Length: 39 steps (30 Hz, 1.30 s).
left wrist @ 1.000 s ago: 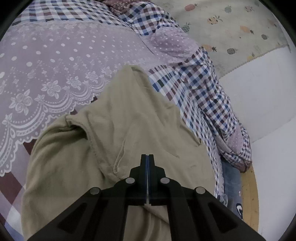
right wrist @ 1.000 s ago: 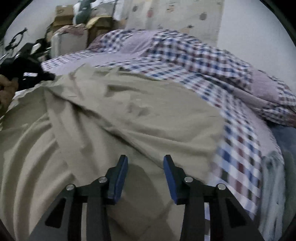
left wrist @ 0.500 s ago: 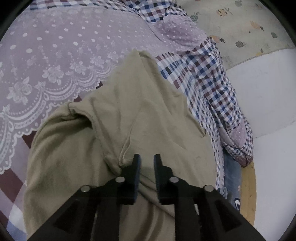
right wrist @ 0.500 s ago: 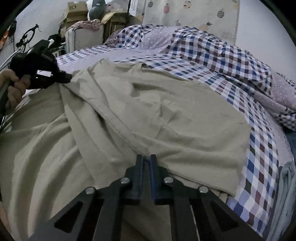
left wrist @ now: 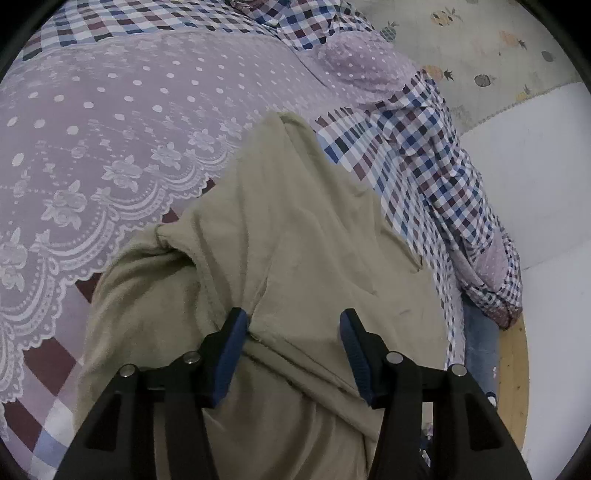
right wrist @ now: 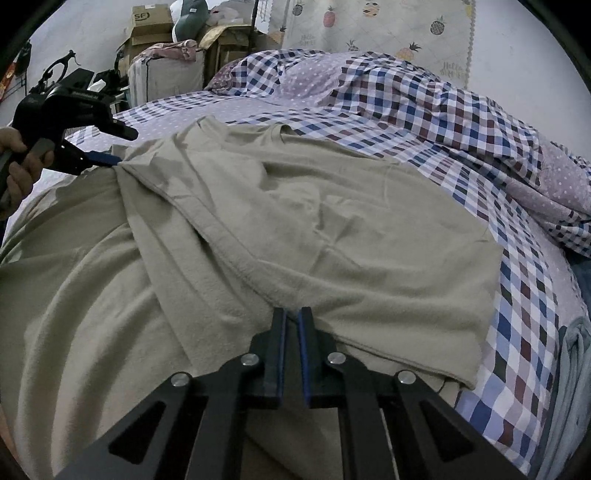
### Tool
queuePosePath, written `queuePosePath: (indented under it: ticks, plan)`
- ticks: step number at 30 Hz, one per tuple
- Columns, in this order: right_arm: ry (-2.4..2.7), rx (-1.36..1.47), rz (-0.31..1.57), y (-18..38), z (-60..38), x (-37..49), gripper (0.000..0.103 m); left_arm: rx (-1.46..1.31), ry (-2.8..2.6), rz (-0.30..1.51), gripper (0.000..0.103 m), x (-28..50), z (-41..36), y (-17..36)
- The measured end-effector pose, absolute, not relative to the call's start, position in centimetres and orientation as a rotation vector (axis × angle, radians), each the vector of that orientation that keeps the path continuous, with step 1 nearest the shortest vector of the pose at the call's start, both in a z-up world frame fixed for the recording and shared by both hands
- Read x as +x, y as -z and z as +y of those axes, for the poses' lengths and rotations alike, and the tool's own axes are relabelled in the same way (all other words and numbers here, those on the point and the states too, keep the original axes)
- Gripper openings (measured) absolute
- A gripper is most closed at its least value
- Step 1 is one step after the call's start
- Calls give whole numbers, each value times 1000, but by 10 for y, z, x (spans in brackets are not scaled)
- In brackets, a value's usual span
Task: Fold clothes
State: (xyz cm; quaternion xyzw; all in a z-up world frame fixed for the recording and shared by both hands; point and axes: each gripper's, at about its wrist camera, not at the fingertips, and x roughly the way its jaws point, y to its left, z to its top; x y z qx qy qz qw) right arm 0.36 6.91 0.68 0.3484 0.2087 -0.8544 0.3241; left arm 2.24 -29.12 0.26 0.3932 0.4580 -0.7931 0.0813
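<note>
The bed (right wrist: 517,332) is covered with a checked sheet in blue, maroon and white. A lilac lace overlay (left wrist: 129,129) with white dots and a scalloped floral border lies over part of it. A khaki T-shirt (right wrist: 332,229) is spread across the sheet, one side folded over onto itself. A rumpled checked quilt (right wrist: 424,99) with dotted lilac patches is heaped along the far side. A blue-grey cloth (right wrist: 572,369) lies at the bed's near right edge.

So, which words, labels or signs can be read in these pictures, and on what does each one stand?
"SF": on the cardboard box at the top left of the right wrist view.
"Hello Summer", uncertain, blurred: on the pineapple curtain.
Small print on the left gripper: too blurred to read.
Left wrist view: no text.
</note>
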Motion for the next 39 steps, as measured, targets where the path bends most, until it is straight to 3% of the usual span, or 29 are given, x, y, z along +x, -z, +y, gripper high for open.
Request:
queuePosePath:
  ticks: [2,3,4,5,14,23,26,32,35,39]
  plan:
    - [2244,912,547,-7,69,4,6,1168,2378,1354,54,22,-289,-4]
    - [2245,911,548,-7,70,4,6,1168,2372,1340,35,21,-288,-4]
    - [2247,908,550,-7,70,5,6,1169,2367,1326,9,21,-288,-3]
    - [2249,904,553,-7,70,5,6,1167,2362,1321,3,21,-288,-2]
    - [2230,875,585,-10,69,10,1,1010,2356,1381,2,42,-299,-14]
    - [2216,919,533,-9,74,6,2,1082,2286,1394,2,49,-302,0]
    - [2222,931,522,-9,75,5,3,1102,2277,1364,3,49,-300,3]
    - [2270,952,438,-16,89,4,33,1121,2302,1219,5,51,-291,-6]
    - [2301,937,355,-29,104,8,41,1106,2307,1156,10,58,-289,-12]
    - [2387,896,283,-53,124,20,48,1028,2362,1122,59,74,-284,-27]
